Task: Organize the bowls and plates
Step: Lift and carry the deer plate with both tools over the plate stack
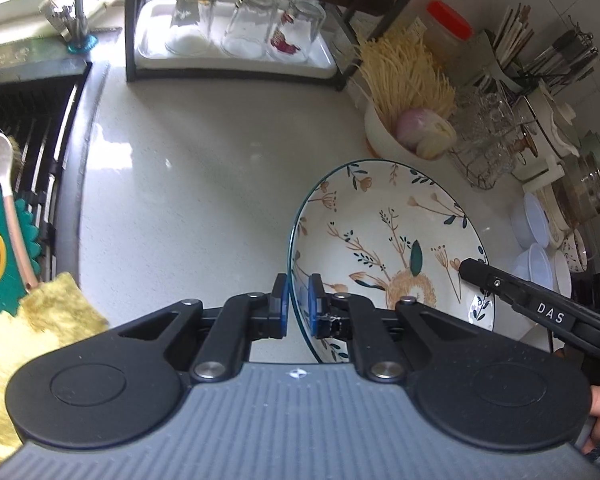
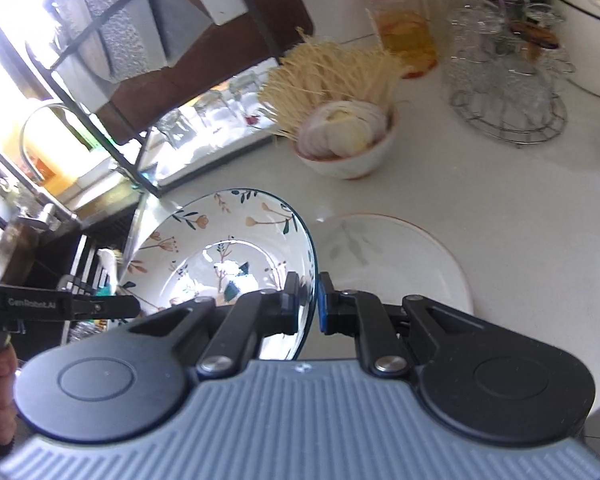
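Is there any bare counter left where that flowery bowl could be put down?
Yes. A wide bare patch of counter lies between the sink, the glass tray and the flowery bowl. The far right is crowded: the noodle bowl, a wire rack of glasses and a white plate.

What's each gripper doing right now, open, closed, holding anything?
Left gripper: closed on the rim of the floral bowl.
Right gripper: closed on the opposite rim of the same bowl.
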The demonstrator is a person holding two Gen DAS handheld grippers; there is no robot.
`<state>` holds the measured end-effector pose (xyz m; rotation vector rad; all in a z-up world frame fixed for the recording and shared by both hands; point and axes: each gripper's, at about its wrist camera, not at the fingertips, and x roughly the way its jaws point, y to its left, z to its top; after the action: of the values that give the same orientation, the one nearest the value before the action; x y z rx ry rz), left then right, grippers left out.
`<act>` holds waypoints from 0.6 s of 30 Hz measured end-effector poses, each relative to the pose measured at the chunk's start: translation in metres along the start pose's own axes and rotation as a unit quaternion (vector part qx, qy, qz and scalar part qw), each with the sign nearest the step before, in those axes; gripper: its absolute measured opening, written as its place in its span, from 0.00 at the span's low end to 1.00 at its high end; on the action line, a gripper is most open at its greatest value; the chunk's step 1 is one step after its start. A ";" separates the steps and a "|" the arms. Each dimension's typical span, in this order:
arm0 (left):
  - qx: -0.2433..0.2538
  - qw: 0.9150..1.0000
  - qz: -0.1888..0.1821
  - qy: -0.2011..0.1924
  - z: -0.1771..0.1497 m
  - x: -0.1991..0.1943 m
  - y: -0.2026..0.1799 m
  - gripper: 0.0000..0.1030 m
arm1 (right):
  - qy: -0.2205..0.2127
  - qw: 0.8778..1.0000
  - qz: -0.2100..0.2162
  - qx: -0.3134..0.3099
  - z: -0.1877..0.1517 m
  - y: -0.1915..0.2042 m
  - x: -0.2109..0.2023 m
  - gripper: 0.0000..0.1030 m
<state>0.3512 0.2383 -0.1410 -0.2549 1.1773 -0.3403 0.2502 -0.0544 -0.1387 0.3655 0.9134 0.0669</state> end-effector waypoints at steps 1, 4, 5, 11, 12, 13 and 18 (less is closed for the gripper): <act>-0.001 1.000 0.000 0.006 -0.002 0.005 -0.003 0.11 | -0.001 1.000 -0.005 0.001 -0.001 -0.003 -0.002 0.12; -0.005 1.000 -0.010 0.019 -0.005 0.020 -0.013 0.11 | 0.000 1.000 -0.024 0.007 -0.004 -0.014 -0.006 0.12; -0.003 1.000 -0.012 0.022 -0.006 0.024 -0.017 0.11 | -0.001 1.000 -0.030 0.007 -0.004 -0.018 -0.007 0.12; 0.023 0.999 -0.012 0.027 -0.003 0.040 -0.042 0.11 | -0.001 0.999 -0.048 0.022 -0.007 -0.042 -0.009 0.12; 0.025 0.999 -0.010 0.029 -0.003 0.042 -0.046 0.11 | -0.002 0.998 -0.050 0.022 -0.007 -0.045 -0.010 0.12; 0.025 0.999 -0.009 0.032 -0.002 0.045 -0.049 0.11 | -0.003 0.998 -0.053 0.023 -0.007 -0.047 -0.011 0.12; 0.029 0.998 0.008 0.052 0.000 0.062 -0.059 0.11 | 0.003 0.998 -0.066 0.022 -0.012 -0.057 -0.006 0.13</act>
<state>0.3644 0.1601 -0.1722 -0.1797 1.2686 -0.3761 0.2315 -0.1055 -0.1600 0.3451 0.9441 -0.0745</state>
